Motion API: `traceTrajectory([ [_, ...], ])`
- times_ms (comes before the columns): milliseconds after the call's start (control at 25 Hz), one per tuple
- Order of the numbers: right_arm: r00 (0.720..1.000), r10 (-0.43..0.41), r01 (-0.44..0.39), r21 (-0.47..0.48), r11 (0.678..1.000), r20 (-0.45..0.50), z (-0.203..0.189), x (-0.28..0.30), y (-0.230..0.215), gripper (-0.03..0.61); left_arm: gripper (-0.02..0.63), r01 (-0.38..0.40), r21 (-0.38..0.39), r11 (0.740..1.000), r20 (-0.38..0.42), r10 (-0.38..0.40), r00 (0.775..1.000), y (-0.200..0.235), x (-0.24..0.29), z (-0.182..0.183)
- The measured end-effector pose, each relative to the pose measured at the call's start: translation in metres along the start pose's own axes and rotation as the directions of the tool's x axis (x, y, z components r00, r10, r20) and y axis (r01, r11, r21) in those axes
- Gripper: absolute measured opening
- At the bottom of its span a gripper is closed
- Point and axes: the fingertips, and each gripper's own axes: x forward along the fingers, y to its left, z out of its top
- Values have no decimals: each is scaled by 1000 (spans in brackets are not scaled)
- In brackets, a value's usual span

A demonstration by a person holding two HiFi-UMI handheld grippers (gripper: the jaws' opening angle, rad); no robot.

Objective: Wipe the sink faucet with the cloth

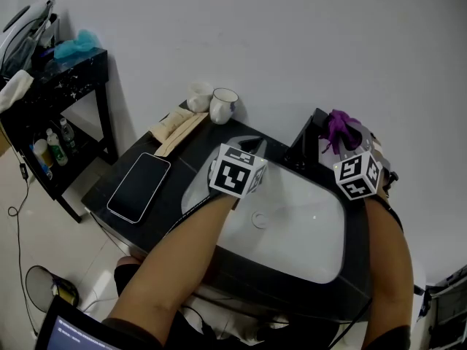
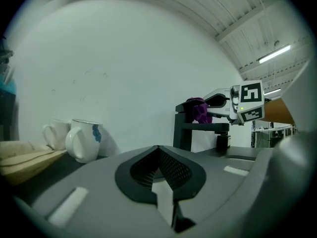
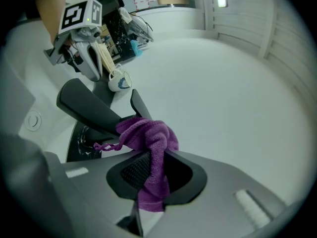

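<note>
A black faucet (image 1: pixel 305 143) stands at the back right of the white sink (image 1: pixel 321 232). My right gripper (image 1: pixel 344 134) is shut on a purple cloth (image 1: pixel 338 125), which is pressed onto the faucet's top. In the right gripper view the cloth (image 3: pixel 149 139) bunches between the jaws of the right gripper (image 3: pixel 148 158) and touches the black spout (image 3: pixel 88 108). My left gripper (image 1: pixel 250 147) hovers over the basin's back edge, shut with nothing in it. The left gripper view shows the left gripper (image 2: pixel 158 148) with its jaws together, and the faucet (image 2: pixel 189 129) and cloth (image 2: pixel 198 110) ahead to the right.
Two white mugs (image 1: pixel 223 105) stand at the counter's back left beside a pale tube (image 1: pixel 175 128). A phone (image 1: pixel 139 187) lies on the counter left of the sink. A black shelf (image 1: pixel 62 86) with bottles stands further left. The drain (image 1: pixel 260 219) sits mid-basin.
</note>
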Motion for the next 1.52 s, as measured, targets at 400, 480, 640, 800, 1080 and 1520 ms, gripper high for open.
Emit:
traceTrajectory([
  [400, 995, 96, -94, 83, 992, -18, 2, 18, 30, 71, 17, 19, 17, 1000, 2, -19, 1000, -5, 2, 0],
  [480, 995, 100, -98, 98, 990, -8, 2, 18, 33, 71, 17, 18, 17, 1000, 3, -18, 1000, -5, 2, 0],
  [640, 995, 102, -101, 105, 989, 0, 3, 17, 38, 71, 17, 16, 16, 1000, 1, -16, 1000, -5, 2, 0],
  [800, 994, 106, -106, 95, 990, 4, 2, 15, 48, 71, 18, 17, 17, 1000, 0, -17, 1000, -5, 2, -1],
  [1080, 992, 129, -129, 104, 986, 2, -1, 16, 62, 71, 18, 11, 19, 1000, -6, -11, 1000, -4, 3, -2],
  [1520, 963, 265, -263, 54, 963, -39, -10, 16, 126, 72, 18, 9, 14, 1000, 1, -9, 1000, -2, 3, -1],
])
